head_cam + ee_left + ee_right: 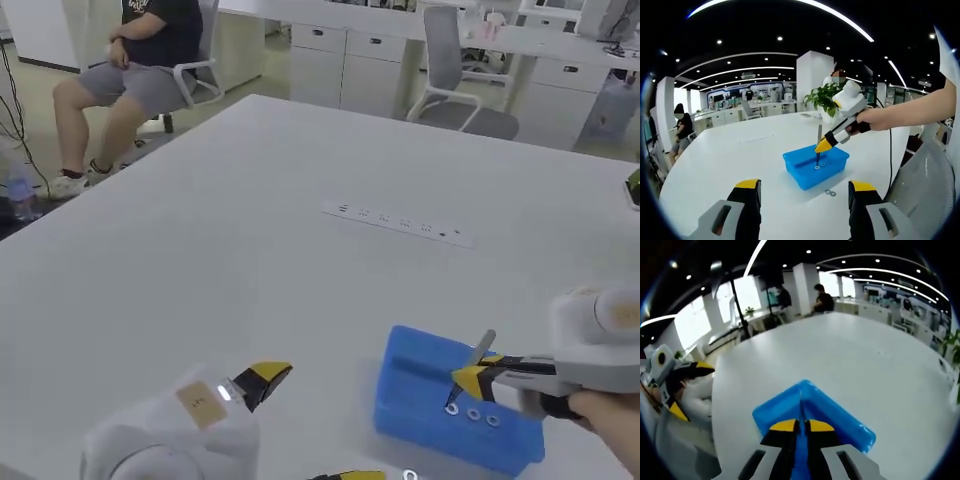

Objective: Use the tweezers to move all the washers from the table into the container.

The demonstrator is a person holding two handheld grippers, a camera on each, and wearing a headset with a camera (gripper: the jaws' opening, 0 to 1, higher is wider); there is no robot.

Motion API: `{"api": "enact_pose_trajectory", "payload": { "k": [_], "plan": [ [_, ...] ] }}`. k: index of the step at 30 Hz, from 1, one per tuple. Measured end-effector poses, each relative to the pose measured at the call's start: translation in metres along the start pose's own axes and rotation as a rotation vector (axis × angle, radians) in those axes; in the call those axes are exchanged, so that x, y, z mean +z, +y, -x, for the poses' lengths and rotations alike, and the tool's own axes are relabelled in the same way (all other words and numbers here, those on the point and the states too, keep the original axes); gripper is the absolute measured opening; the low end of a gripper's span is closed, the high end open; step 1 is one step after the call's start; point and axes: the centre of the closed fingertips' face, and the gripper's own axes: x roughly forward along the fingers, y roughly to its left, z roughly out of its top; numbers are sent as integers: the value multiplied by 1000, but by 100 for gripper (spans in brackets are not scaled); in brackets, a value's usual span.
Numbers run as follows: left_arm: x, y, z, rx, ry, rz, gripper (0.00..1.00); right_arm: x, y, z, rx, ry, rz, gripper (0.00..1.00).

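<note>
1. Blue container (400, 398) sits at the lower right of my head view, on the white table (250, 230).
2. My right gripper (470, 379) comes in from the right edge. Its jaws are pressed together on the tweezers (484, 348), which point down into the container.
3. Three washers (472, 414) lie in a row on the container floor. The tweezer tips are at the leftmost one (I cannot tell whether they grip it).
4. My left gripper (805, 186) is at the bottom of its own view, jaws spread wide with nothing between them.
5. Loose washers (830, 192) lie on the table just beside the container's near wall, lower centre of the left gripper view.
6. A power strip (400, 222) lies mid-frame in the head view, well apart from the container.
</note>
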Motion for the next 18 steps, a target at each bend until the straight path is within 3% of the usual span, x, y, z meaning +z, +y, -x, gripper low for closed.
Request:
{"api": "enact_pose_trajectory", "payload": {
  "k": [5,10,14,18],
  "plan": [
    [0,-1,0,-3,2,-4,71,10,6,9,12,-37,13,4],
    [0,-1,-1,-5,4,-5,71,19,27,17,60,-59,47,3],
    [-1,-1,-1,-7,3,-6,71,15,38,20,73,-14,118,2],
    [-1,-1,-1,-6,4,-8,71,17,51,24,111,-9,114,2]
  ]
}}
